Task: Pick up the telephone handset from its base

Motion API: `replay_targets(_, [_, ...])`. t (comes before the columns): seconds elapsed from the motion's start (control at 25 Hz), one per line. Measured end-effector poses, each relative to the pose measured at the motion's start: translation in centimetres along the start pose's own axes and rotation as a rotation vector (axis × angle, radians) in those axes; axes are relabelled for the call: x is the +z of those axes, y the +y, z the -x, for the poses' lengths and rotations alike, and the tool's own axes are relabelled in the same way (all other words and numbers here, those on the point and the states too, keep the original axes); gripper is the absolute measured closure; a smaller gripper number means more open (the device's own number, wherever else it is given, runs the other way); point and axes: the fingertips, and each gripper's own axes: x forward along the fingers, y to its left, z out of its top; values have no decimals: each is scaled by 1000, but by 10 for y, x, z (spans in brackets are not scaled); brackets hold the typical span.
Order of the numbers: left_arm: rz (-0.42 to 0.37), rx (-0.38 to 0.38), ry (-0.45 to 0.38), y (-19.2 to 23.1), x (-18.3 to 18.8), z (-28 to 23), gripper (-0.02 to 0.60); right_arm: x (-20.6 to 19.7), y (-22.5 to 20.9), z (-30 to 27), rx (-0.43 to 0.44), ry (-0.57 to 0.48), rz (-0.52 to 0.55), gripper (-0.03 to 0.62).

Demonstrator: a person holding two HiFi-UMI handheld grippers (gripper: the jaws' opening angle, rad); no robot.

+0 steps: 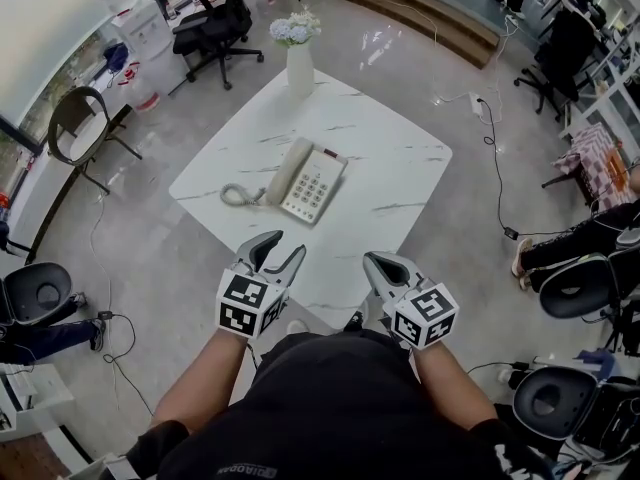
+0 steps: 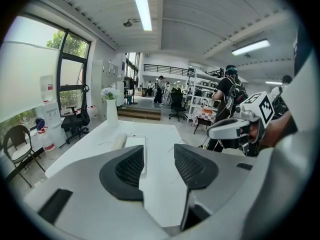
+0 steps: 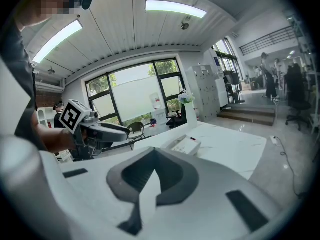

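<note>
A cream telephone (image 1: 312, 184) lies in the middle of the white marble table (image 1: 390, 158), its handset (image 1: 288, 171) resting along the left side of the base, with a coiled cord (image 1: 238, 196) trailing left. Both grippers hover at the table's near edge, short of the phone. My left gripper (image 1: 285, 245) is open with nothing between its pads (image 2: 131, 167); the phone (image 2: 135, 145) and handset (image 2: 119, 140) lie ahead of it. My right gripper (image 1: 373, 259) is shut and empty, its tips meeting (image 3: 153, 170), with the phone (image 3: 185, 144) ahead to the right.
A white vase of flowers (image 1: 299, 60) stands at the table's far corner. Office chairs (image 1: 212, 26) and a metal chair (image 1: 80, 128) ring the table. Cables run across the floor (image 1: 495, 158). People stand in the distance (image 2: 160, 88).
</note>
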Motion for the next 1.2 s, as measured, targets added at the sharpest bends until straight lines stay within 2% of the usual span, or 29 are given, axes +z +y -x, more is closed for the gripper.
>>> replay_targets(0.84, [-6, 17, 14, 13, -6, -10, 393, -5, -5, -7, -4, 2, -15, 592])
replay_targets(1.2, [-76, 105, 49, 70, -2, -49, 405, -8, -11, -14, -4, 16, -31, 592])
